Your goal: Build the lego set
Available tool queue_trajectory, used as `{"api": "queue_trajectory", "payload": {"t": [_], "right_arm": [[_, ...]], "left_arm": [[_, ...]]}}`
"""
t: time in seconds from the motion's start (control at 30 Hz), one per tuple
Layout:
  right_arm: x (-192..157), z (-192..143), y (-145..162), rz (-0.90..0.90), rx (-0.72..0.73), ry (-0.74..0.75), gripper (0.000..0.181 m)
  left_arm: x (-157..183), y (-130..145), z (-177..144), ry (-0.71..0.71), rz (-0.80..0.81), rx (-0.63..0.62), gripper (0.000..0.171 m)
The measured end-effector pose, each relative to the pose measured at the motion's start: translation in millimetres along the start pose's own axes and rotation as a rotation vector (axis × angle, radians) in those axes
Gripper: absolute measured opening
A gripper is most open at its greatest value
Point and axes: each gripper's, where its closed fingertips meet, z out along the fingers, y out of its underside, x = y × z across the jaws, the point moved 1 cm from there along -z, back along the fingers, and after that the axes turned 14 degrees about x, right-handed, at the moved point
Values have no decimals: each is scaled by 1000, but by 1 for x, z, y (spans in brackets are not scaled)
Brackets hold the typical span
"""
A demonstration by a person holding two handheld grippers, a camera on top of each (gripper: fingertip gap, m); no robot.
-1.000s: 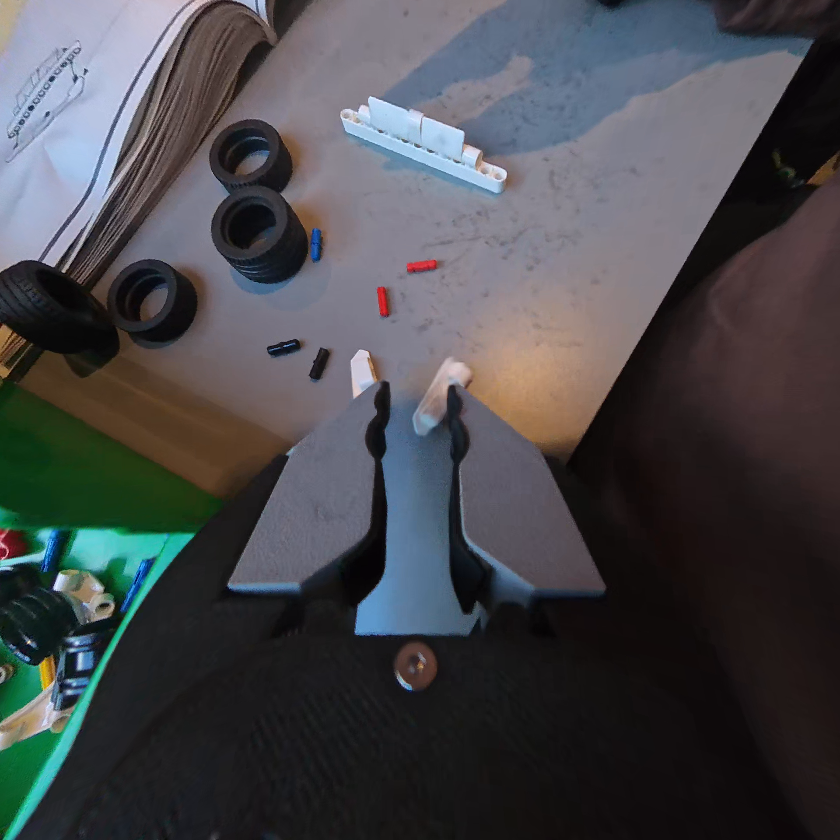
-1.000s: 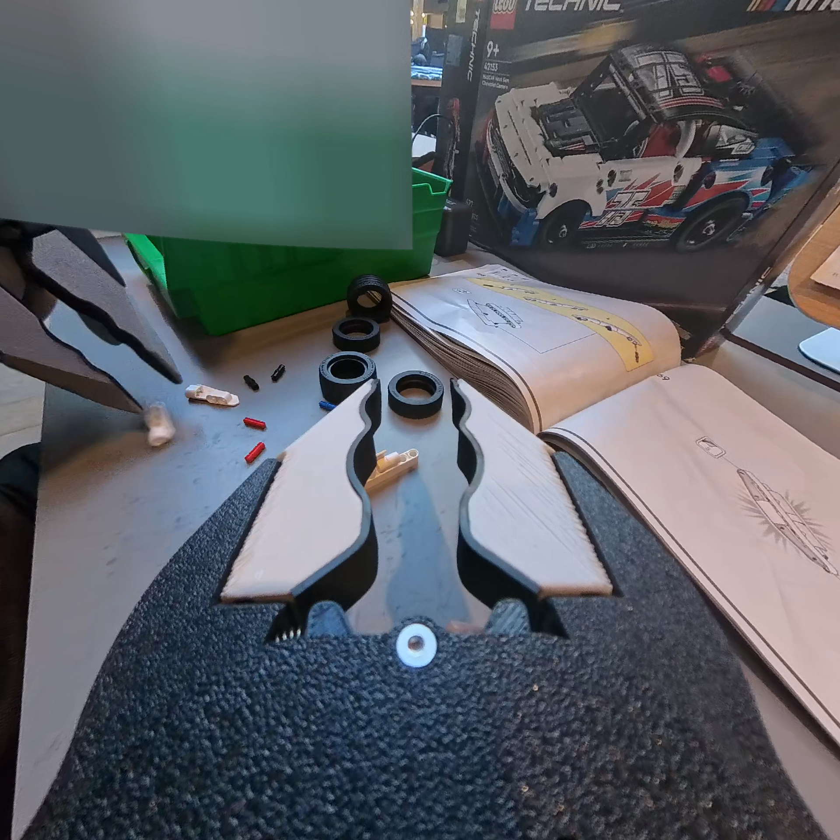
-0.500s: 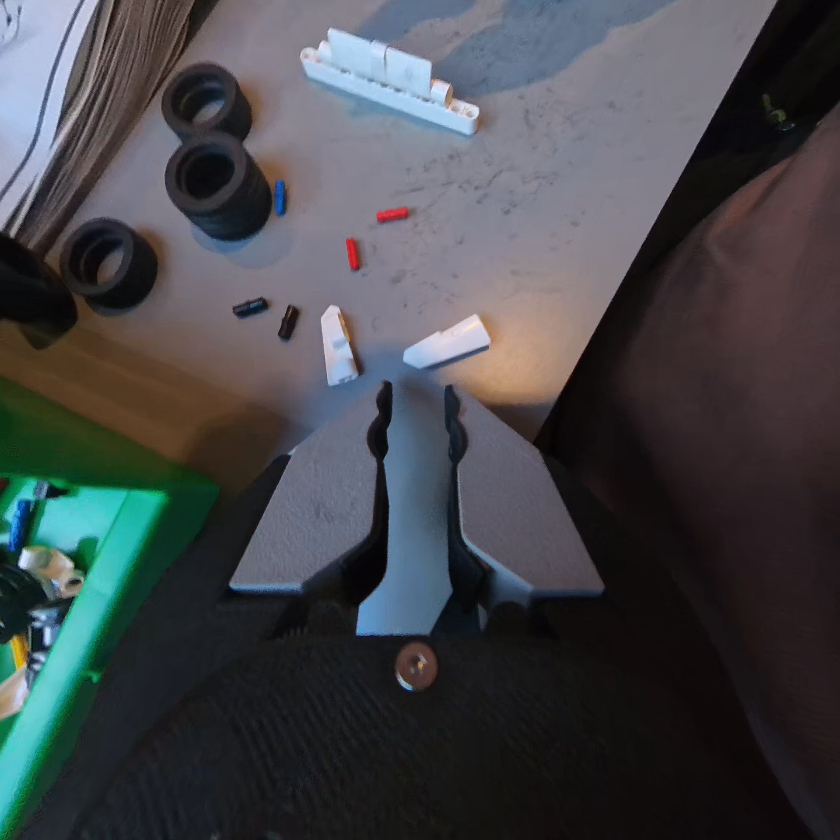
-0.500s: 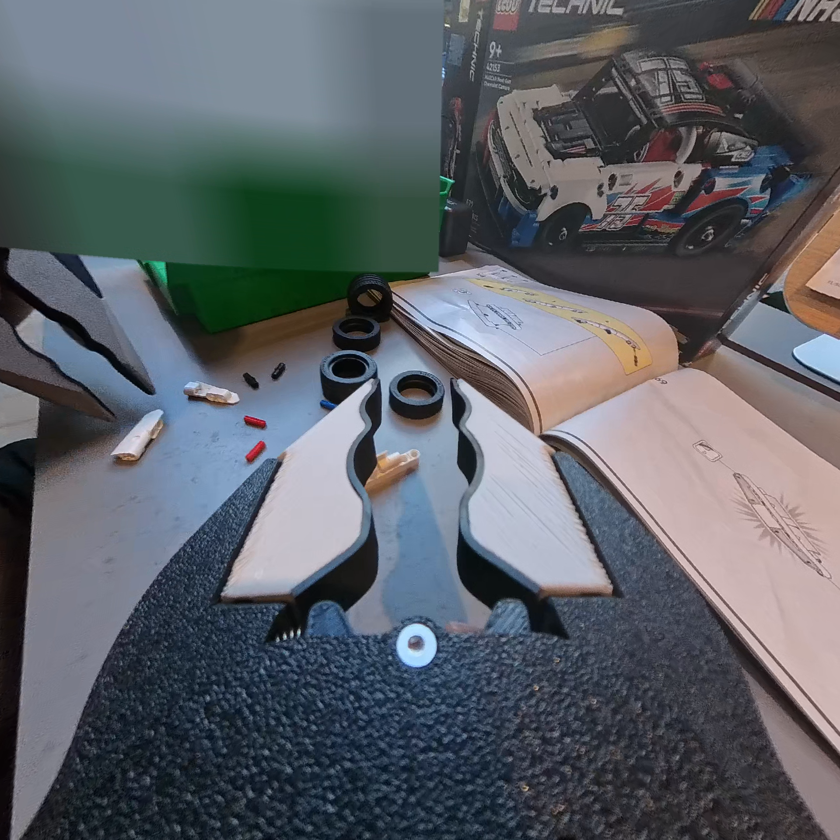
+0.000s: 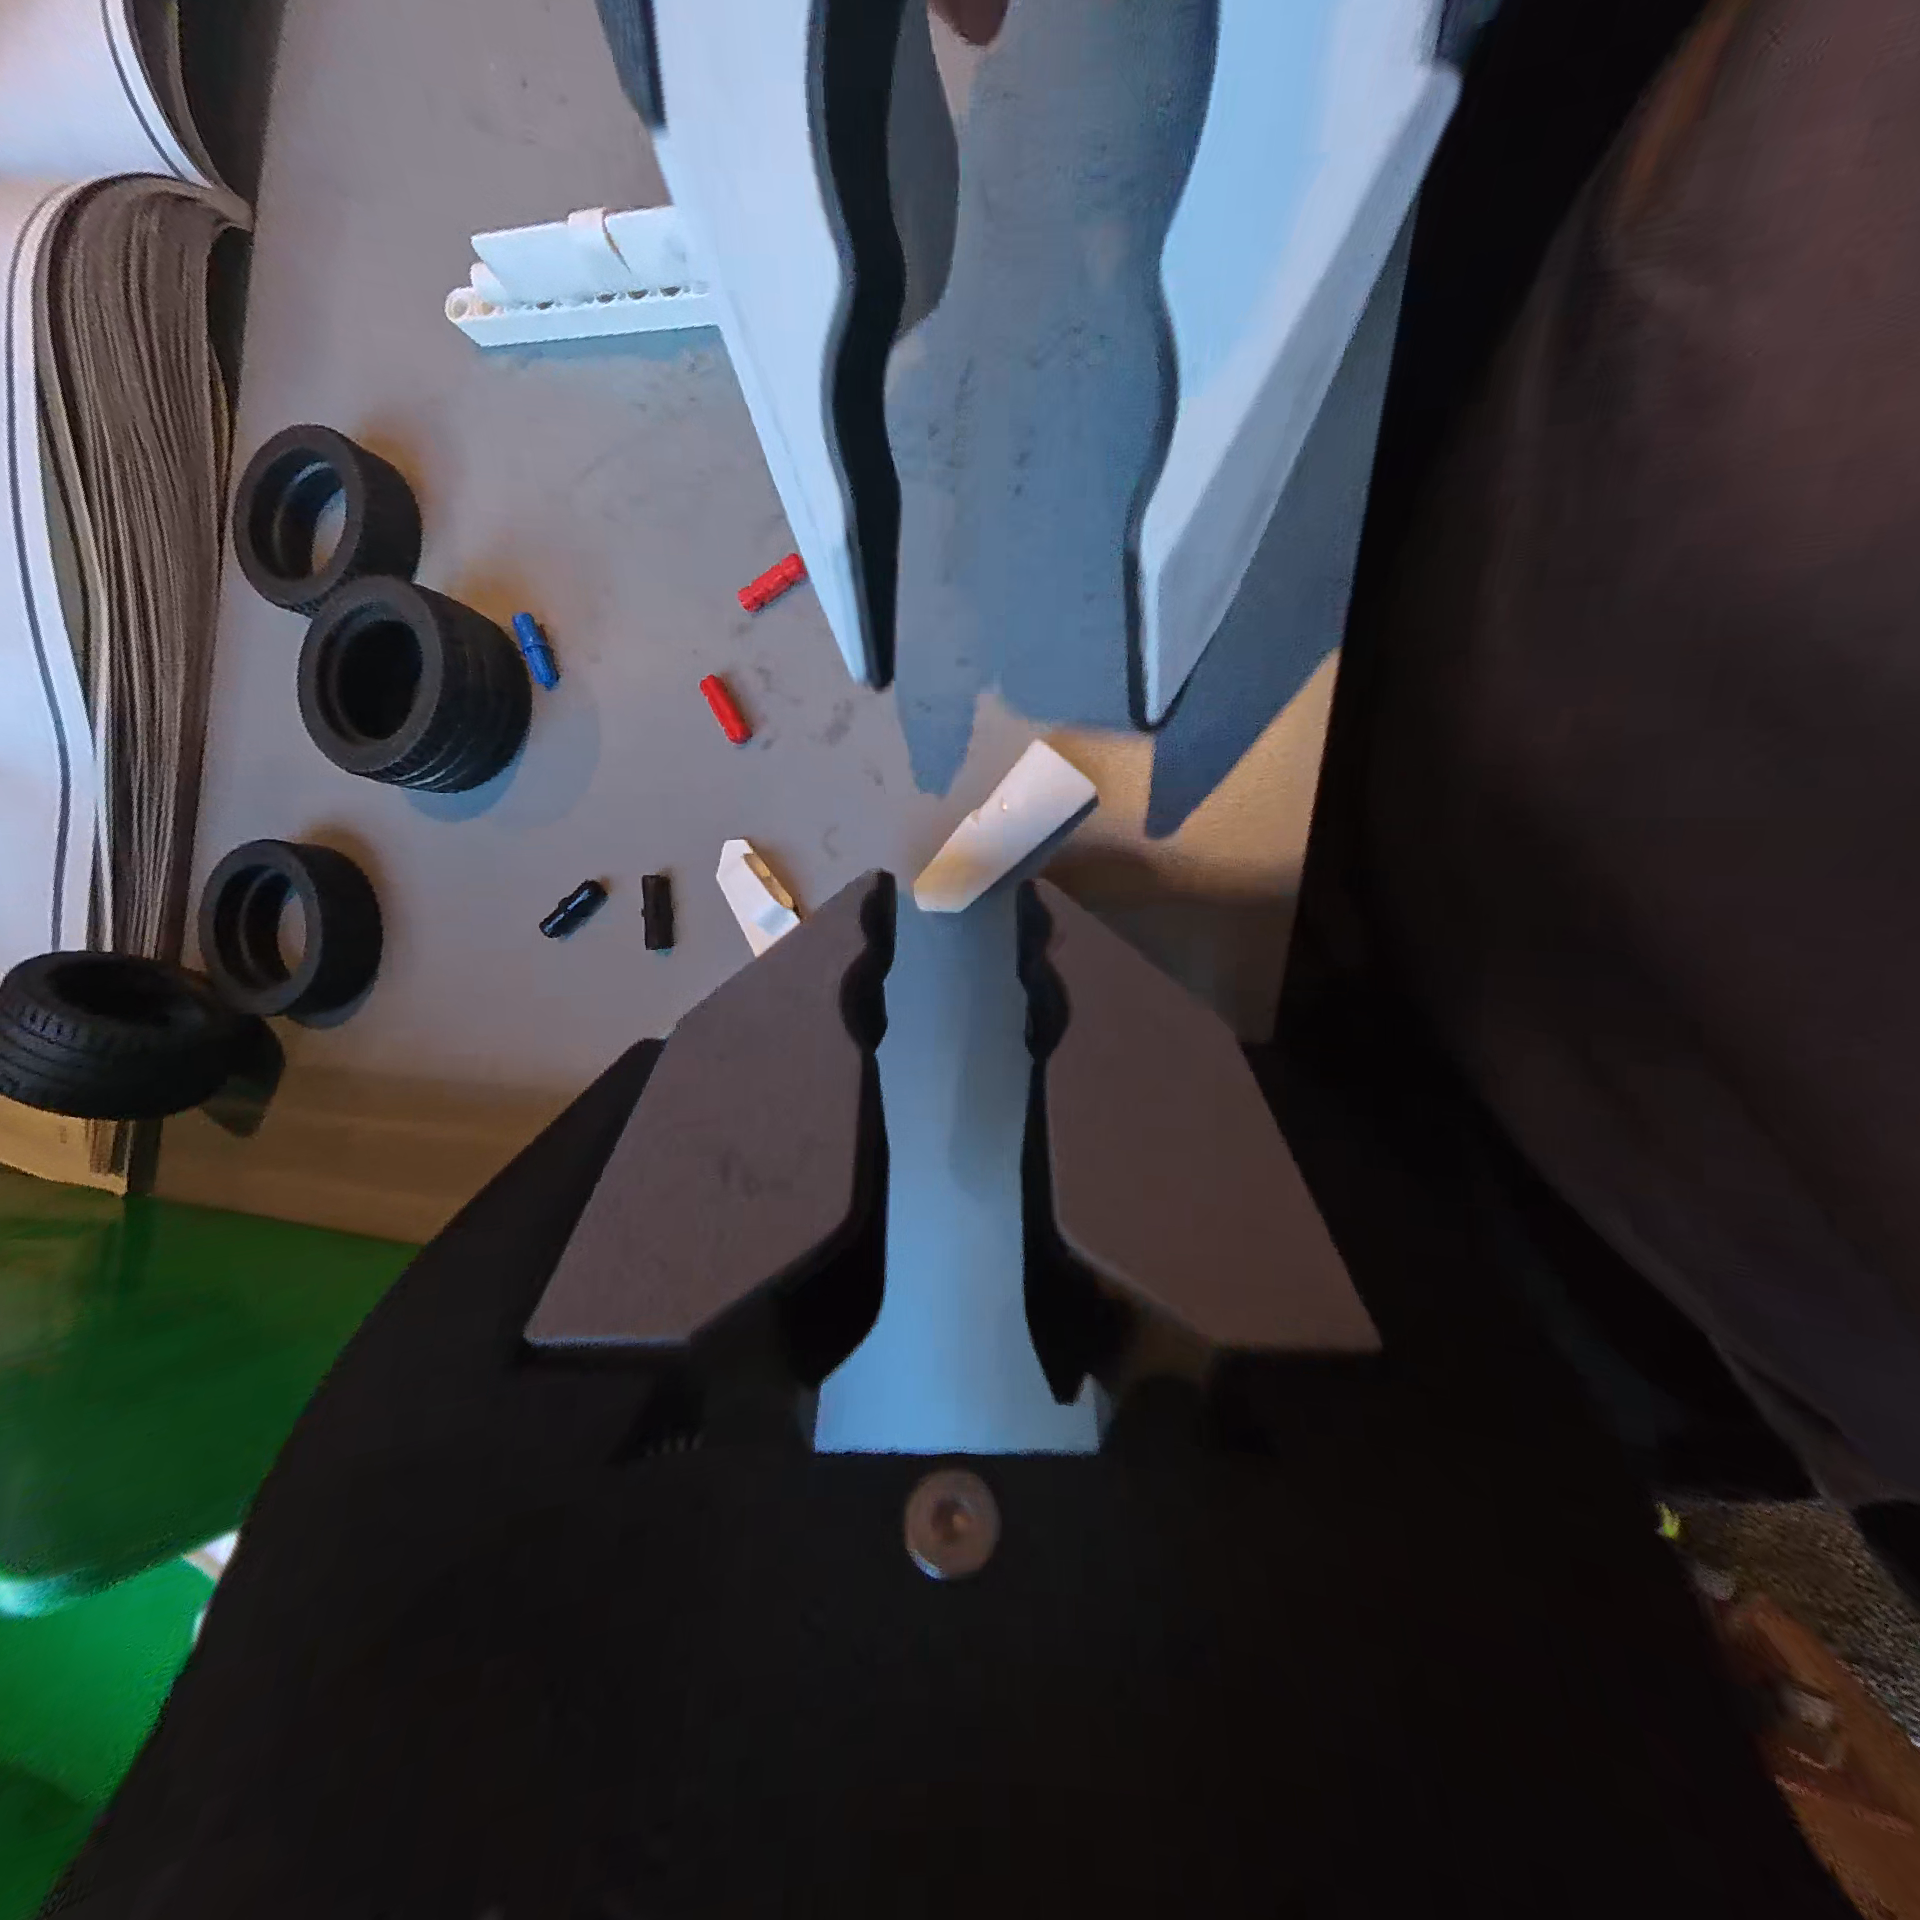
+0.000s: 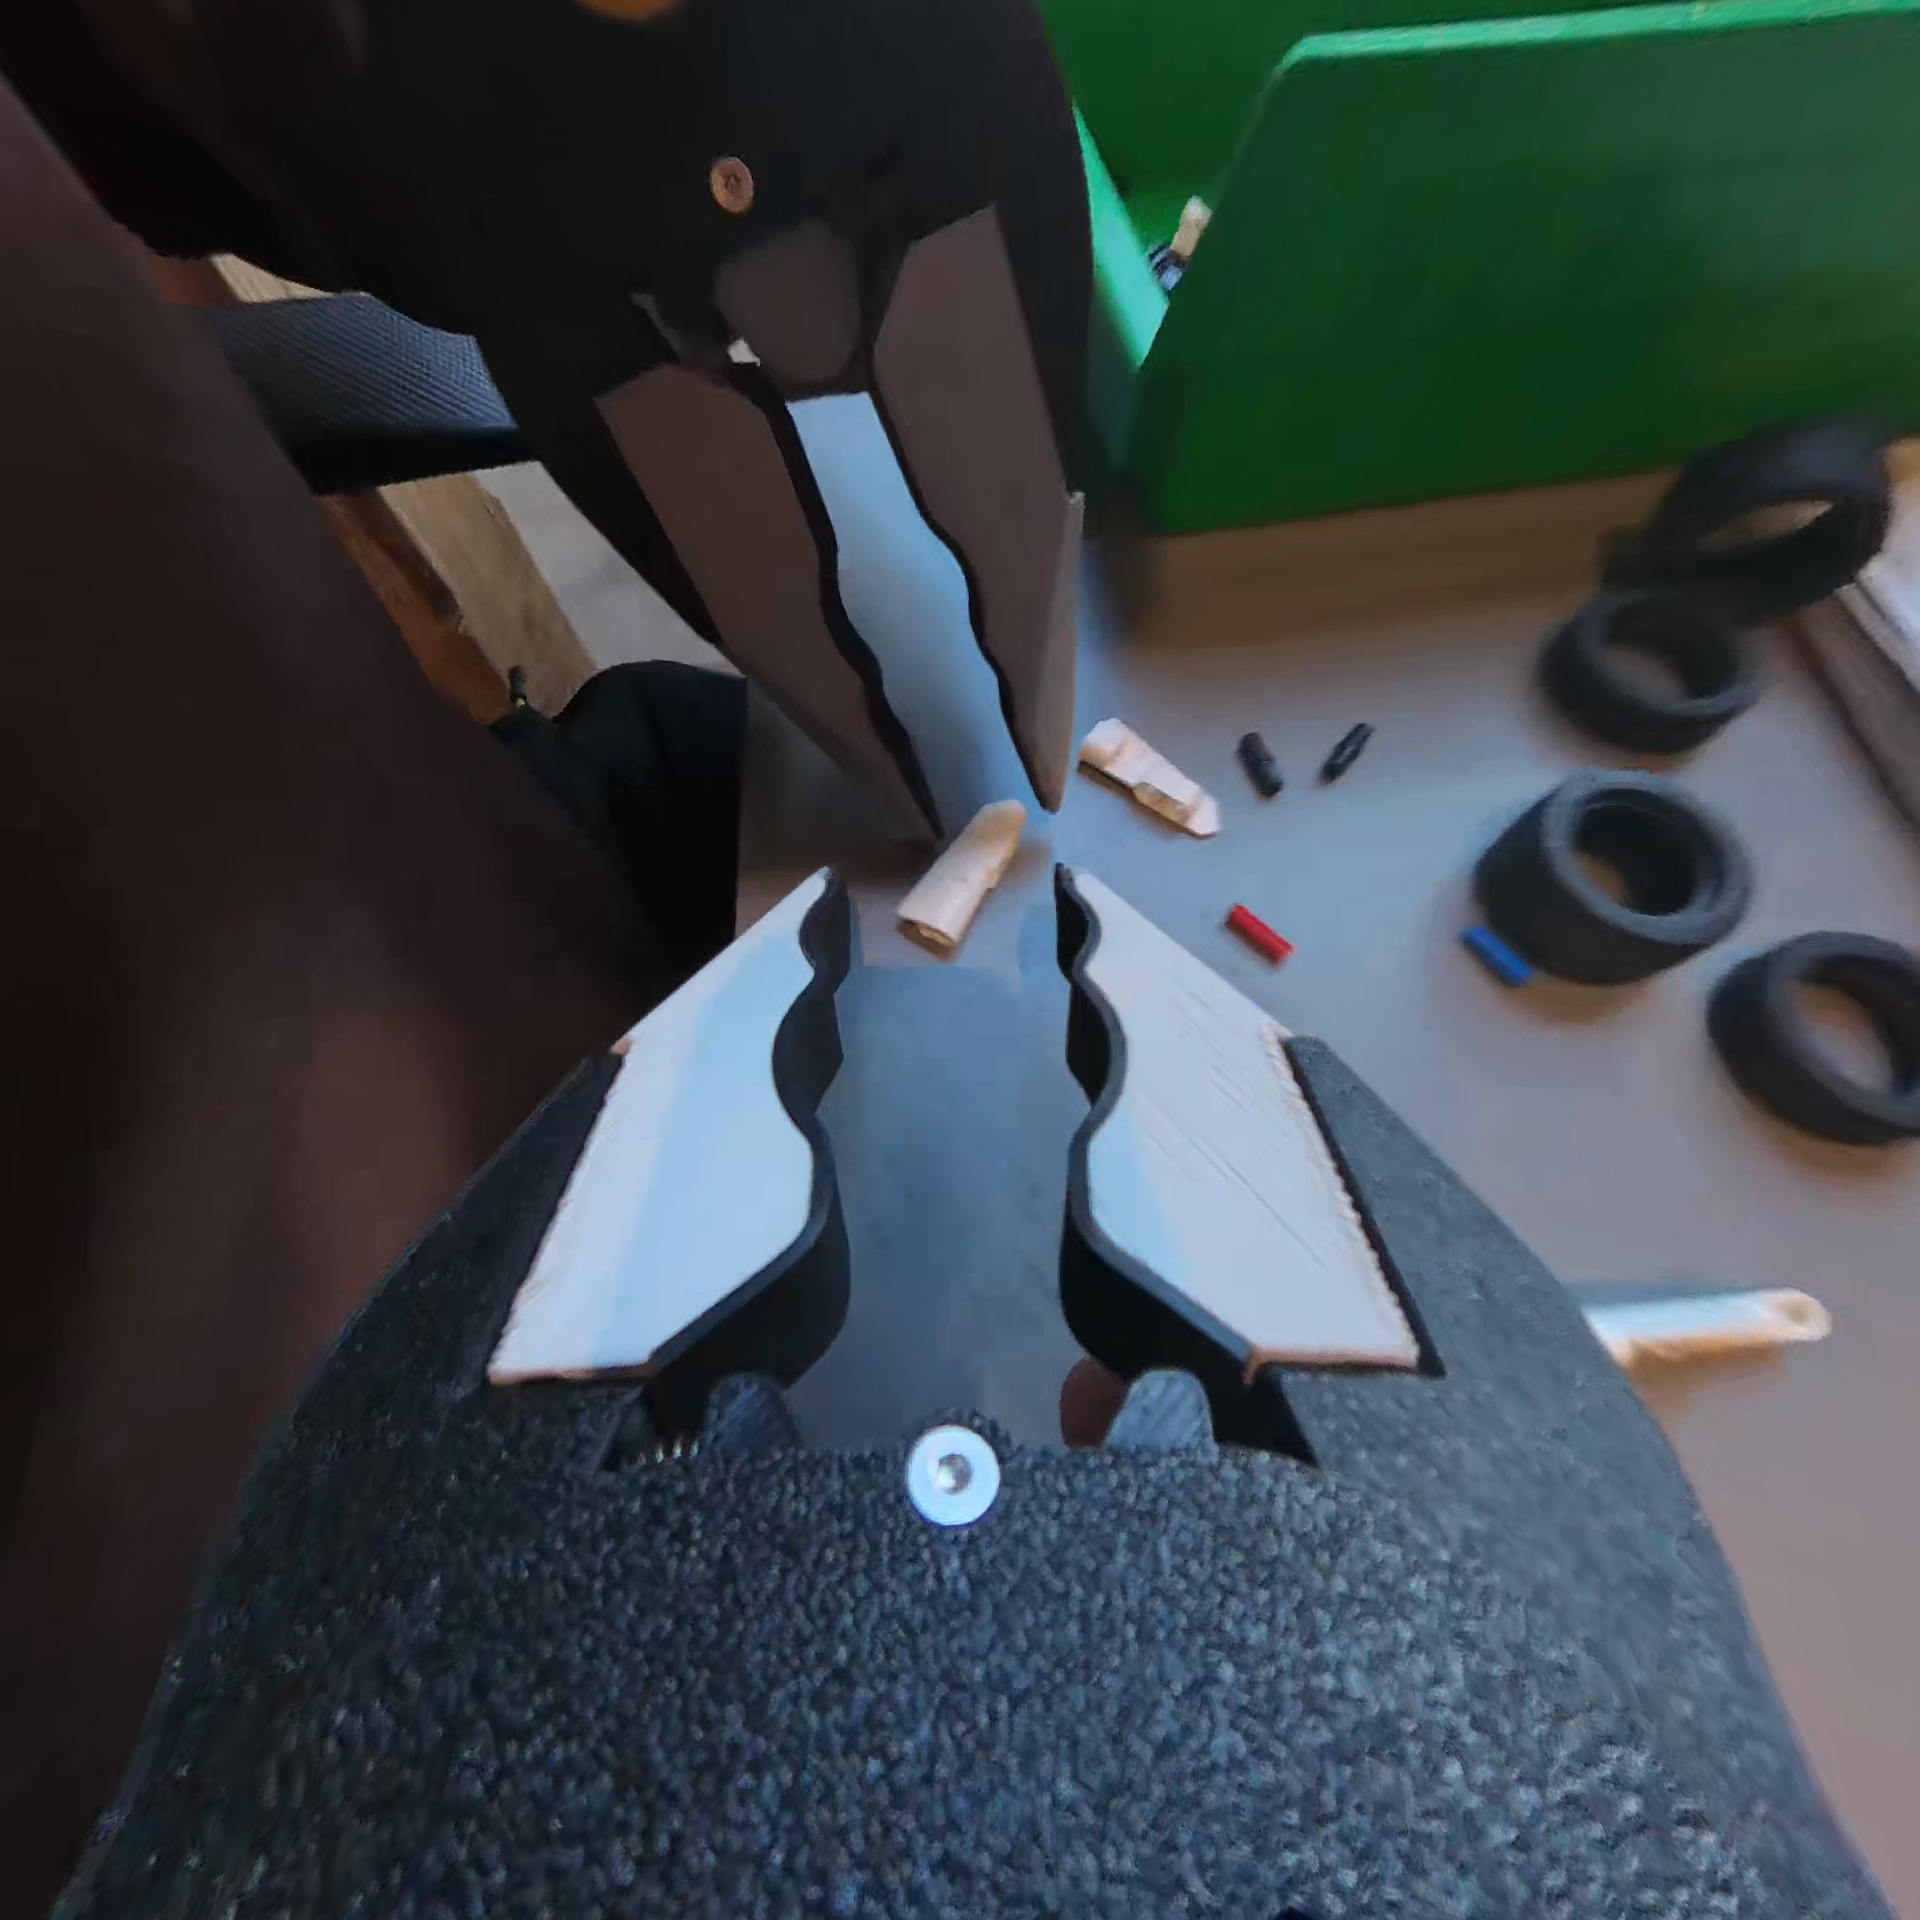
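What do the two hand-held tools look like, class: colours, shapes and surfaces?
The left tool has dark grey wedge-shaped fingers with wavy black inner edges on a ribbed black body. The right tool has pale wedge-shaped fingers with the same wavy black edges on a pebbled black body. Each has a central screw.

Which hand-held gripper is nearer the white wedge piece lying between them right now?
Left, narrowly. The left hand-held gripper has its open tips almost at the white wedge piece's narrow end. The right hand-held gripper, also open, sits just beyond its wide end.

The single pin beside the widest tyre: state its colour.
Blue pin, clearest in the left wrist view.
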Motion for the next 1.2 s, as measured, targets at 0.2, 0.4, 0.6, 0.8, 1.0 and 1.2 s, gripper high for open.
{"api": "queue_trajectory", "payload": {"t": [0.2,0.4,0.6,0.8,1.0,1.2], "right_arm": [[-3,18,24,-45,-197,23,25],[4,14,16,51,-147,33,18],[5,9,-1,399,-8,-78,17],[2,4,-9,556,67,-178,17],[13,2,-8,529,73,-132,14],[18,0,-8,561,79,-124,12]], "left_arm": [[4,0,2,-10,-68,37,8],[-1,-1,-3,-70,-74,68,21],[-7,-11,-2,-126,57,74,19],[-8,-16,-1,-127,82,90,6],[-4,-20,2,-33,-222,147,5],[-6,-23,0,4,-383,224,4]]}}
